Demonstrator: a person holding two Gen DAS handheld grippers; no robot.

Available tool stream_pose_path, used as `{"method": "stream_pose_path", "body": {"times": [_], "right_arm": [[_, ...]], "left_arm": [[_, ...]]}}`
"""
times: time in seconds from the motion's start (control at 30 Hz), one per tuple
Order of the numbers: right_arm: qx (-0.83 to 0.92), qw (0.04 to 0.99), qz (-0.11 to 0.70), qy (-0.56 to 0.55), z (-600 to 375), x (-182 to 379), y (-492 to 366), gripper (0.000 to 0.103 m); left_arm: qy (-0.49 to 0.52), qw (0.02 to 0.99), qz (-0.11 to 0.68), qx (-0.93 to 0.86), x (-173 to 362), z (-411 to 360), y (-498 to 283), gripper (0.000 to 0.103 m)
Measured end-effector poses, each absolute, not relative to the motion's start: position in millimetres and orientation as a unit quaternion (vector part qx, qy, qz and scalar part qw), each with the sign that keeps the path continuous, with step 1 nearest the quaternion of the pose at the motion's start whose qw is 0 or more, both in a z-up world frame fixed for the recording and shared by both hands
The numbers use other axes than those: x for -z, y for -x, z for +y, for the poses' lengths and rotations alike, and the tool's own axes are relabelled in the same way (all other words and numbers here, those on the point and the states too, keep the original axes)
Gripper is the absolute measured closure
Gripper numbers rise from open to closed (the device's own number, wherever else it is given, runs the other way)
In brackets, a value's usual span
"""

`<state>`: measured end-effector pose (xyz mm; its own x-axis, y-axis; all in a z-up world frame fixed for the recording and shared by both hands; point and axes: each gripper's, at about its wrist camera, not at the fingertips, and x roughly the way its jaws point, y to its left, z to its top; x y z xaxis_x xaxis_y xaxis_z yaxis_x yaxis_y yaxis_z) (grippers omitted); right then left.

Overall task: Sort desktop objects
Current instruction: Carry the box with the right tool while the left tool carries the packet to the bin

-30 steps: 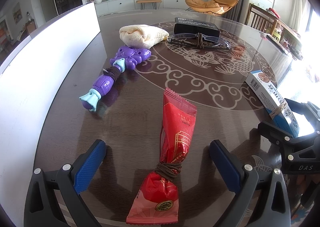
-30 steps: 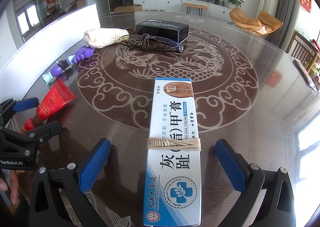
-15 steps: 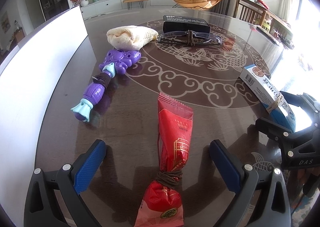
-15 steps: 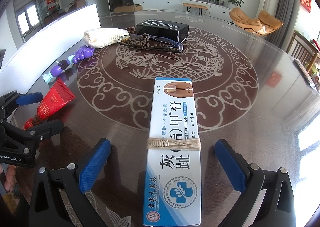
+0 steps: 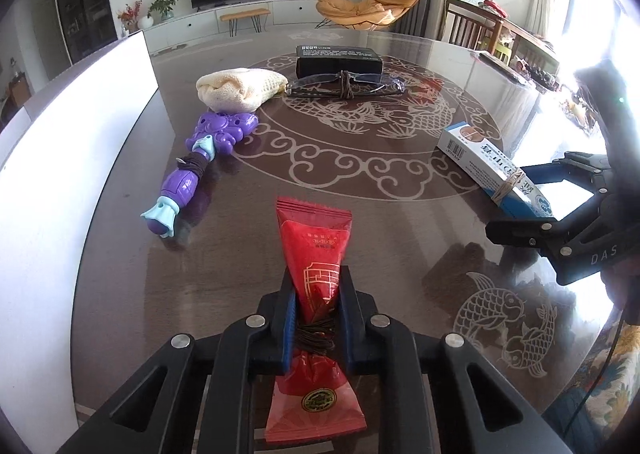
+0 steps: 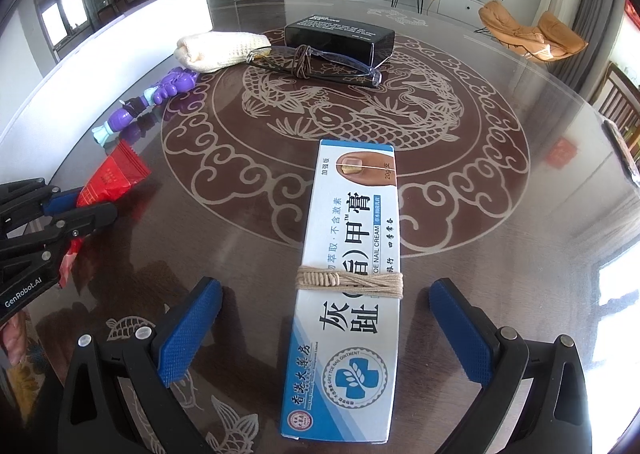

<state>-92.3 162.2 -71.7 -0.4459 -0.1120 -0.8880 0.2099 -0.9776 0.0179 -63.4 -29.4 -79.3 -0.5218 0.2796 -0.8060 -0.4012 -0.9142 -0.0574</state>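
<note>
My left gripper (image 5: 316, 328) is shut on a red snack packet (image 5: 314, 250), gripping it at its brown string-tied waist near the table's front edge. The packet also shows in the right wrist view (image 6: 112, 179) beside the left gripper (image 6: 86, 209). My right gripper (image 6: 326, 324) is open, its blue pads on either side of a white and blue nail cream box (image 6: 354, 254) tied with beige twine. The box lies flat on the table and also shows in the left wrist view (image 5: 490, 169), with the right gripper (image 5: 556, 189) around it.
On the dark patterned table (image 5: 360, 157) lie a purple toy (image 5: 200, 161), a cream knitted pouch (image 5: 240, 87), string-tied glasses (image 5: 346, 87) and a black box (image 5: 338, 57). A white board (image 5: 60, 181) stands along the left edge.
My left gripper has moved forward over the red packet and closed on its tied waist. The right gripper and the nail cream box have not moved.
</note>
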Motion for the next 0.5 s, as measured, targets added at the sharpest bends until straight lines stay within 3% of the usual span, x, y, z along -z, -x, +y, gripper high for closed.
{"method": "stream_pose_path", "body": {"times": [0.07,0.1,0.2,0.27,0.33,0.37,0.5], "right_arm": [[0.837,0.118,0.025,-0.533,169,64,96,0.006],[0.836,0.124,0.014,-0.534,173,60,97,0.014],[0.832,0.128,0.007,-0.54,171,53,103,0.017],[0.821,0.125,0.032,-0.556,163,56,105,0.026],[0.809,0.103,0.074,-0.574,156,61,104,0.053],[0.809,0.1,0.078,-0.574,156,59,102,0.058],[0.814,0.099,0.066,-0.569,160,45,91,0.059]], "left_arm": [[0.444,0.198,0.049,-0.873,79,-37,58,0.086],[0.441,0.198,0.046,-0.874,79,-39,55,0.086],[0.432,0.198,0.049,-0.878,77,-40,48,0.086],[0.423,0.199,0.041,-0.883,70,-44,42,0.086],[0.412,0.199,0.028,-0.889,61,-51,36,0.086],[0.406,0.199,0.022,-0.892,55,-55,33,0.086],[0.38,0.199,-0.016,-0.903,25,-75,24,0.086]]}}
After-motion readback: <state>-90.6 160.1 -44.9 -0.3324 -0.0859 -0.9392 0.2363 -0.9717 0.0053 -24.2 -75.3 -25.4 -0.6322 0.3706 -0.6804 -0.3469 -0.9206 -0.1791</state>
